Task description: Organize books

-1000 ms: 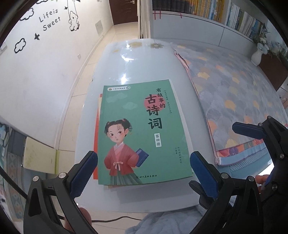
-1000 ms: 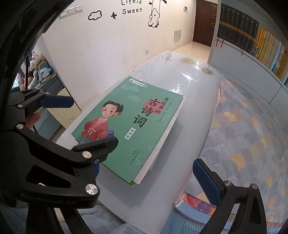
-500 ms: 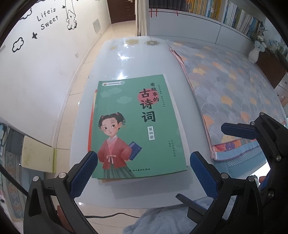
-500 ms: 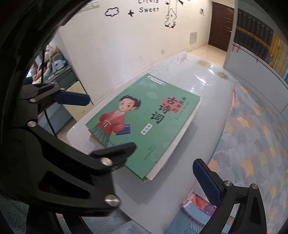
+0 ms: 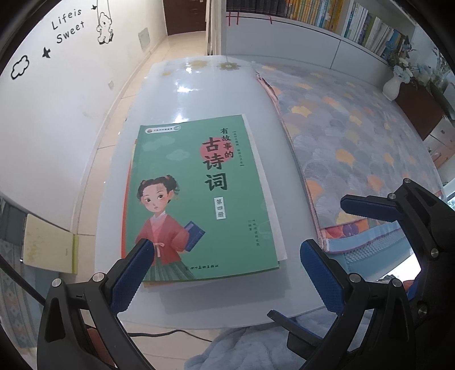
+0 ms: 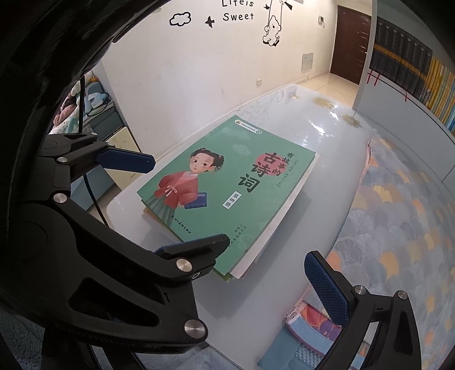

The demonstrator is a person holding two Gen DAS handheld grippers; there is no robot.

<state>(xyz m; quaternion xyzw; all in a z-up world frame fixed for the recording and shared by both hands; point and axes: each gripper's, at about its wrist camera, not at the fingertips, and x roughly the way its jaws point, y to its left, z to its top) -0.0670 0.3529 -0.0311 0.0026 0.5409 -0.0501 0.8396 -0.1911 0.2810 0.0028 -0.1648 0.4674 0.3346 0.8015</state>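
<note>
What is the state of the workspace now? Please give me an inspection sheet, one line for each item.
Surface: glossy white table, partly covered by a patterned mat.
Job's things: green book lies face up on top of a small stack near the table's front edge.
Clutter: nothing seen on the table.
Grippers: left gripper open, empty; right gripper open, empty.
Cables: black cable below the table's front edge.
Surroundings: bookshelf, white vase, wall decals.
</note>
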